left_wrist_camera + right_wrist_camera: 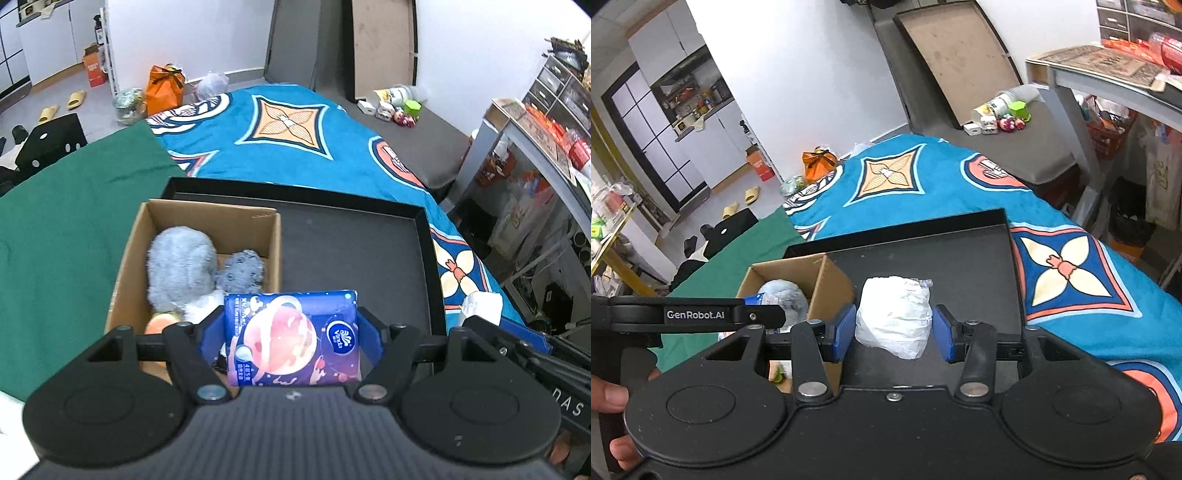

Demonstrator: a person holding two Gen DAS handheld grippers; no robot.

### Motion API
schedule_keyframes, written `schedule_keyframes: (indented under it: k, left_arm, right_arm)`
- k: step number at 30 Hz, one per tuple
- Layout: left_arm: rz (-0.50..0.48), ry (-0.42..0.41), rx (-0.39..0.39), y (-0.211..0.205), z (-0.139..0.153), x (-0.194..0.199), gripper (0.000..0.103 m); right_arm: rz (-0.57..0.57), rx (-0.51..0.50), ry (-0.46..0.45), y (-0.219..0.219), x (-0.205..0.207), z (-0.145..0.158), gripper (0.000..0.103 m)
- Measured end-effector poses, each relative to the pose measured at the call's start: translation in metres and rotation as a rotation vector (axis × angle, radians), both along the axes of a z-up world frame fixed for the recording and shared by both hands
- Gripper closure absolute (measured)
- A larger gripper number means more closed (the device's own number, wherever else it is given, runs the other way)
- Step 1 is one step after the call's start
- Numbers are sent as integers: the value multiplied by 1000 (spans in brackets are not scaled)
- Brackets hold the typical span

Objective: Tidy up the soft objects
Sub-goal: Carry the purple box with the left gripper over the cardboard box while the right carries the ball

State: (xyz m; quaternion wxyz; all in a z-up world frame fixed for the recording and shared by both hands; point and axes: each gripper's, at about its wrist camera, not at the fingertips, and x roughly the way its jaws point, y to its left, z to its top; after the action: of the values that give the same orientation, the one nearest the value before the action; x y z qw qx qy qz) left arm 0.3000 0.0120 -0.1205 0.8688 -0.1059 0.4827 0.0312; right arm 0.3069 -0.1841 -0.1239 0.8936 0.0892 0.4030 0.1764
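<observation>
The work looks well advanced, though not finished. Nearest in the left wrist view, the left gripper (pixel 291 332) pinches a tissue pack (pixel 293 338) between its blue pads, the pack standing at about six o'clock of the scene, over the near right corner of the cardboard box (pixel 207 221) and not yet inside it. The pack is a flat rectangular packet in glossy printed film, purple and pink with a round blue logo, and it likely gives a little under the squeeze. In the right wrist view, the right gripper (pixel 894 326) is spread around a white bundle (pixel 894 315); the left pad seems to touch it while a sliver of gap shows at the right pad, so I judge it bracketed, not firmly held. The bundle is lumpy and crinkled, like thin wrapped plastic or paper, and rests on the black tray (pixel 1012 266). Just beyond, at about eleven o'clock from the left gripper, the open box of plain brown corrugated card already holds a gray plush toy (pixel 181 266), fuzzy and rounded, a smaller dark knobbly ball (pixel 242 271) beside it, and something orange at the near edge, partly hidden. So several soft things are packed; the pack and the bundle remain. The tray is shallow and matte, with raised rims. Farther off, it sits on a blue patterned blanket (pixel 295 122), with green cloth (pixel 66 206) at nine o'clock.
</observation>
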Motion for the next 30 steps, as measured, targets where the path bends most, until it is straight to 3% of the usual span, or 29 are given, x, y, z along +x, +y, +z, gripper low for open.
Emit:
schedule_keyframes:
  k: [16, 30]
  left_arm:
    - [89, -7, -34, 67, 1, -18, 32]
    - [118, 39, -104, 102, -30, -9, 31]
  right_arm:
    - [86, -37, -14, 59, -5, 8, 58]
    - [149, -101, 19, 100, 1, 1, 58]
